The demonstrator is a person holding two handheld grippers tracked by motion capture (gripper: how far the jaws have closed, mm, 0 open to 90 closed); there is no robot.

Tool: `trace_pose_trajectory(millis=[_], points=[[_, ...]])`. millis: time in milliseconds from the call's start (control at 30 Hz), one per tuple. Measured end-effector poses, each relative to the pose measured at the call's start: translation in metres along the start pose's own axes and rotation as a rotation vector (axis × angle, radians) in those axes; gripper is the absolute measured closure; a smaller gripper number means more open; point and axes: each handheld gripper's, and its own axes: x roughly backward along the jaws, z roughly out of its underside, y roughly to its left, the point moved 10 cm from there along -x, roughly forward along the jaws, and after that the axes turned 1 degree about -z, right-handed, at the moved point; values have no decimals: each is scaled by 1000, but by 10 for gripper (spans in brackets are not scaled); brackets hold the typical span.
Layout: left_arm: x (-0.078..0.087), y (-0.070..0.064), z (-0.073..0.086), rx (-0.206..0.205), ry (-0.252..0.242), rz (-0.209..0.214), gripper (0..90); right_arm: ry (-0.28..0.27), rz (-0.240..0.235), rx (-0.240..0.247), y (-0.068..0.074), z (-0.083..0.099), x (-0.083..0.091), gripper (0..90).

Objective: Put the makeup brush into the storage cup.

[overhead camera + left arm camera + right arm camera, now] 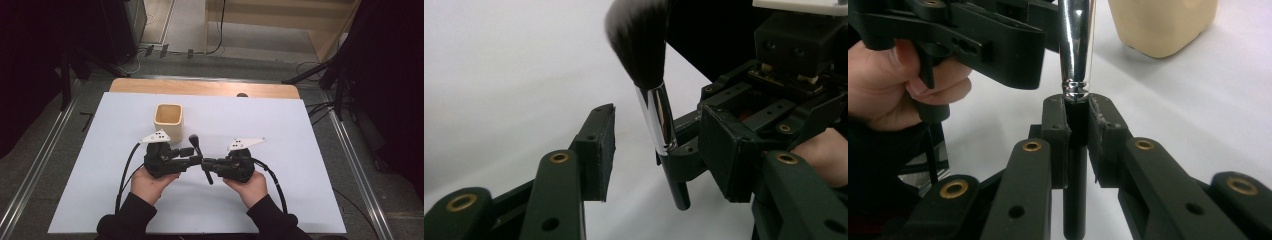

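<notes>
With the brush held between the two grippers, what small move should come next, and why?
Probably close the left gripper on the brush: its jaws stand open around the silver collar, while the right gripper clamps the black handle. The cup waits just beyond.

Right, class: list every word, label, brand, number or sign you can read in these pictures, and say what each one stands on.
None: no readable text anywhere.
The brush, held in the right gripper, shows a bare chrome collar and a plain black handle.
The cup is unmarked.
The left gripper bears only screw holes and brass pins.
The white table carries no print.
</notes>
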Motion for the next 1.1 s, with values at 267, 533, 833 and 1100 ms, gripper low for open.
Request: trace_pose_trajectory(millis=[267,533,833,1100], points=[[-3,3,1,26,2,-2,596,-6,-7,-8,2,1,-5,802],[-3,6,0,59,-15,3,664,-21,0,-11,3,1,-8,801],[-5,5,1,60,-18,1,696,-23,6,-1,6,2,-13,801],[-4,3,0,64,-21,15,773,-43,9,19,8,3,-16,799]])
